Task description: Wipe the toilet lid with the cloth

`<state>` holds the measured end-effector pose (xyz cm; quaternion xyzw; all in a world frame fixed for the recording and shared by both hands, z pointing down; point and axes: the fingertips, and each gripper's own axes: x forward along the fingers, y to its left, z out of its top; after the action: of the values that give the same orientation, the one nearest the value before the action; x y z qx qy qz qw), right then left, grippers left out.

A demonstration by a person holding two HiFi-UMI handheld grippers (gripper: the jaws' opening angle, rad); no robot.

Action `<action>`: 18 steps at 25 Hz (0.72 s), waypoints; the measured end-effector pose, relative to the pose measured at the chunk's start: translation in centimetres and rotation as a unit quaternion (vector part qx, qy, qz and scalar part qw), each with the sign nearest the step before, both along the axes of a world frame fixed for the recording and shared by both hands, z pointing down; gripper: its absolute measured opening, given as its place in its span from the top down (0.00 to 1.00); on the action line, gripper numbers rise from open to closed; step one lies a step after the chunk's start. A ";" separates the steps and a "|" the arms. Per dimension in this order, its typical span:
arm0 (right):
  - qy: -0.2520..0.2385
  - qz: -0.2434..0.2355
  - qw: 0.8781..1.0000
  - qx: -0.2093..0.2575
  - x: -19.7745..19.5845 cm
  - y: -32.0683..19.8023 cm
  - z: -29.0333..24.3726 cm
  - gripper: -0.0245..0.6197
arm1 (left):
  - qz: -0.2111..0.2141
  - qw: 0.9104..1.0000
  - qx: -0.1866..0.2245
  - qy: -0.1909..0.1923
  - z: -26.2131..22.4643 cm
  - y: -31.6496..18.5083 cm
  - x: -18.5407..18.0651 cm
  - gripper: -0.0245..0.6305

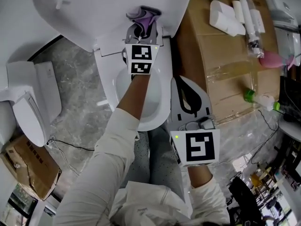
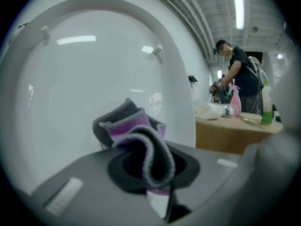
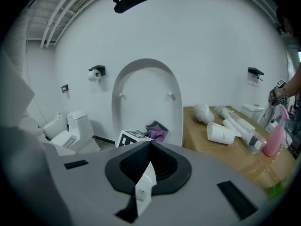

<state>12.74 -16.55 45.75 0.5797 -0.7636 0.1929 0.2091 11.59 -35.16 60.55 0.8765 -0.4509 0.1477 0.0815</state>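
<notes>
Cloth (image 2: 136, 133): bunched, clamped in the left hand-held gripper (image 1: 144, 31), close against the raised toilet lid (image 1: 89, 13) near its lower edge. Right hand-held gripper (image 1: 190, 105): jaws together, empty, well back. Likely trouble: loose folds dragging free under pressure; bare jaw tips scraping the lid.

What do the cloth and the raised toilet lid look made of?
Cloth: soft matte fabric, grey and purple, likely knit or microfibre; it folds limply with fuzzy edges. Lid: hard glossy white, plastic or ceramic, unclear which; it mirrors ceiling lights.
</notes>
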 end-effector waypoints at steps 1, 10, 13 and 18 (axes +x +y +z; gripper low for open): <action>0.000 -0.004 1.000 -0.004 -0.4 -0.1 0.4 0.94 | 0.001 1.000 0.001 -0.003 -0.5 0.3 -0.6 0.89; 0.001 -0.034 0.999 -0.008 -4.5 -2.6 1.3 0.94 | -0.016 1.000 0.012 0.003 -6.3 3.6 -7.0 0.89; 0.003 -0.035 0.999 -0.009 -4.9 -3.3 1.5 0.94 | -0.020 1.000 0.017 0.006 -8.1 5.0 -8.6 0.89; 0.012 -0.041 0.999 -0.017 -5.2 -4.2 2.3 0.94 | -0.019 1.000 0.016 0.012 -10.3 7.6 -9.9 0.89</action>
<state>7.50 -20.75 48.03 0.5466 -0.7808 0.1897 0.2357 1.67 -27.54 50.22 0.8707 -0.4688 0.1283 0.0760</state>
